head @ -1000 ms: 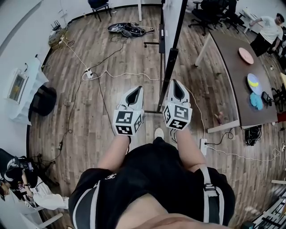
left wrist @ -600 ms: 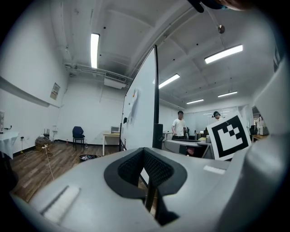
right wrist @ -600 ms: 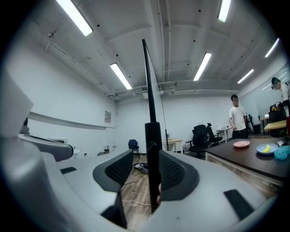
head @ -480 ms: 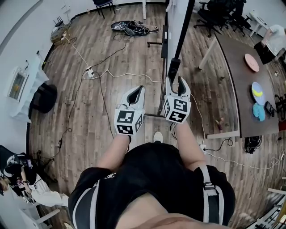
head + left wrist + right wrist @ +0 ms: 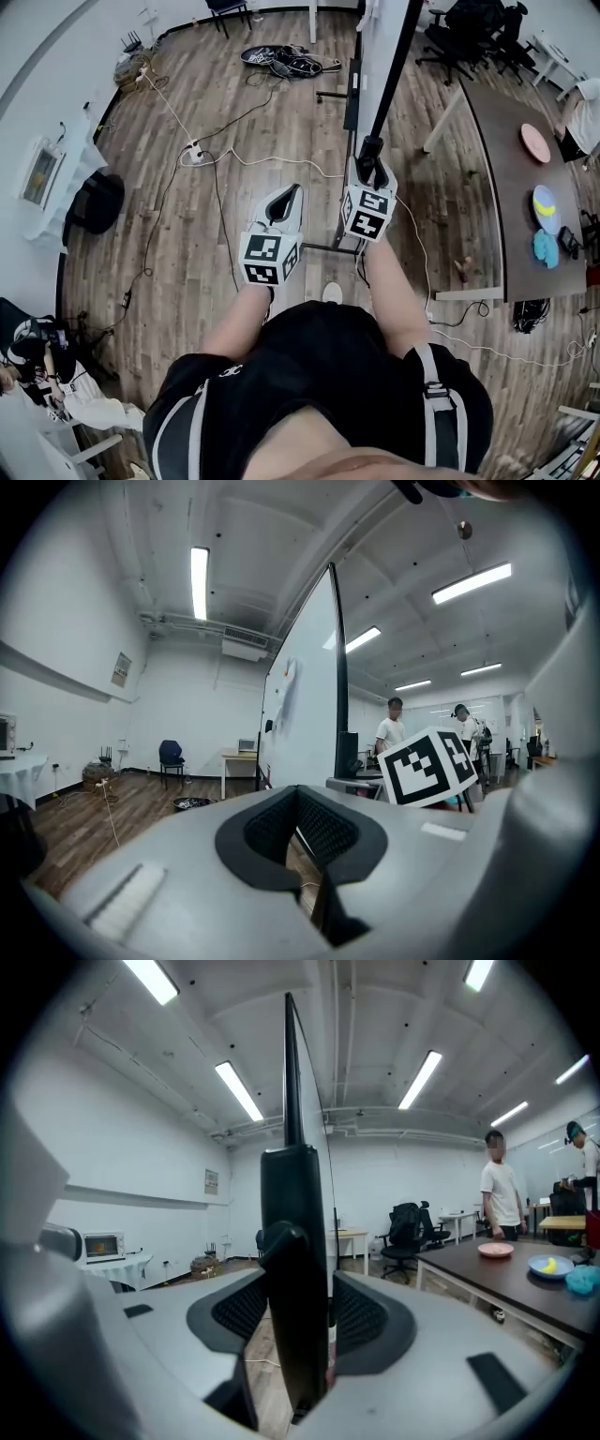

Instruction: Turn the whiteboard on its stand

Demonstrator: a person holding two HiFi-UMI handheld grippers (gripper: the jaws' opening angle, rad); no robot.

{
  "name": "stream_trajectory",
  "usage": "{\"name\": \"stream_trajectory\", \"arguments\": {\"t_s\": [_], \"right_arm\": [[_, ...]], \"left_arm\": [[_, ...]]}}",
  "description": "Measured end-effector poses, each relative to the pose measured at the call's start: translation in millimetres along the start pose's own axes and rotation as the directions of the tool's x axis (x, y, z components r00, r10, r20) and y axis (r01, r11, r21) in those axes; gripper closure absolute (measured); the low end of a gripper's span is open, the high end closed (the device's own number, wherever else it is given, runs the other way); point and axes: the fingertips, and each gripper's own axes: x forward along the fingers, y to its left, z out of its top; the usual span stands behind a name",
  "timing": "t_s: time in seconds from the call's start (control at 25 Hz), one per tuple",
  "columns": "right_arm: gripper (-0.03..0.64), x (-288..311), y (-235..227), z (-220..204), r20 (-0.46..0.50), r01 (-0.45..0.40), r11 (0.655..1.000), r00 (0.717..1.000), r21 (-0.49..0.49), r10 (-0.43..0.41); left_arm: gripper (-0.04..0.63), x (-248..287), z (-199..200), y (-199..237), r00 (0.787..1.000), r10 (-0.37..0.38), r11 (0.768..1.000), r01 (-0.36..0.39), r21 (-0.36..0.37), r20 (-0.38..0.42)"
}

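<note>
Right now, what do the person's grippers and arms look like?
Both the left gripper and right gripper are pale grey shells with black ribbed pads, each carrying a white cube of black square markers. The top is black, white-striped. The right's jaws are opening around the whiteboard frame.

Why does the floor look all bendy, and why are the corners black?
Head view: a wide-angle lens bends the wood floor into a bowl. Left gripper view and right gripper view: the same lens leaves black corners. Right gripper view: the ceiling lights glare white, and the close whiteboard edge looks dark.
</note>
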Motion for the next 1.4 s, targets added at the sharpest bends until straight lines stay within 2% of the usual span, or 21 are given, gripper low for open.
{"name": "stream_trajectory", "arguments": {"t_s": [0.24, 0.76, 1.4], "right_arm": [[0.42, 4, 4, -4, -0.007, 0.015, 0.997, 1.0, -0.07, -0.015], [0.42, -15, 6, -6, -0.013, 0.027, 0.998, 1.0, -0.063, -0.028], [0.419, -87, 15, -17, 0.02, 0.04, 0.998, 0.999, -0.058, -0.039]], "left_arm": [[0.586, 9, 4, -2, 1.0, -0.019, 1.0, 0.019, 0.0, 0.006], [0.586, 3, 0, -25, 0.998, -0.058, 0.998, 0.058, -0.008, 0.013], [0.586, -52, -14, -42, 0.996, -0.094, 0.996, 0.094, -0.003, 0.003]]}}
